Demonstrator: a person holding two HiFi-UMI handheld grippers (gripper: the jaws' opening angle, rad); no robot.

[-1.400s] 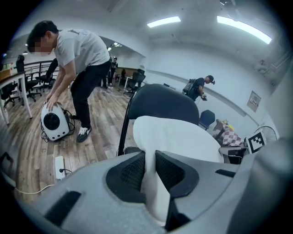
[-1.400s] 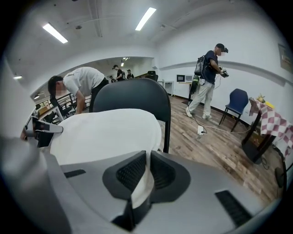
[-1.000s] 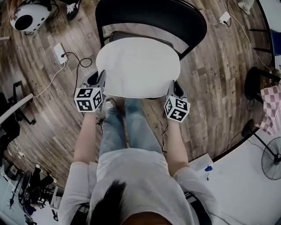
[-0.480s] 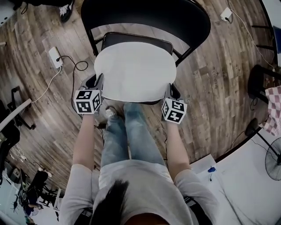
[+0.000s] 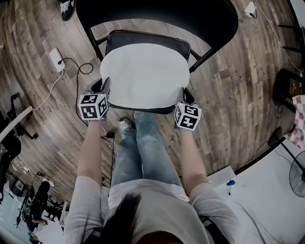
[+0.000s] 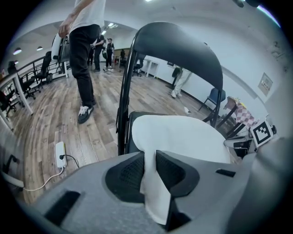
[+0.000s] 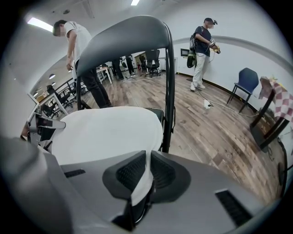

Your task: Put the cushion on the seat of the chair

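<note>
At the bottom of the head view the person [image 5: 143, 209] stands with legs [image 5: 143, 147] running up the middle and an arm out on each side. The left gripper [image 5: 102, 88], left of centre, pinches the cushion [image 5: 145, 76] by its left edge. In its own view the white fabric is squeezed between the two dark pads [image 6: 126, 171] and hangs down below them. The right gripper [image 5: 185, 97], right of centre, pinches the right edge the same way, with a thin white flap pressed between its pads. The cushion, white and rounded, spans the upper middle between both grippers, over the black seat [image 5: 147, 37]. The seat's rim shows behind and in front of it; whether the cushion rests on the seat cannot be told. The curved black backrest [image 5: 157, 12] fills the top edge. On the wood floor [image 5: 228, 86], a power strip [image 5: 55, 59] lies at upper left and a fan [image 5: 298, 178] stands at the right edge.
</note>
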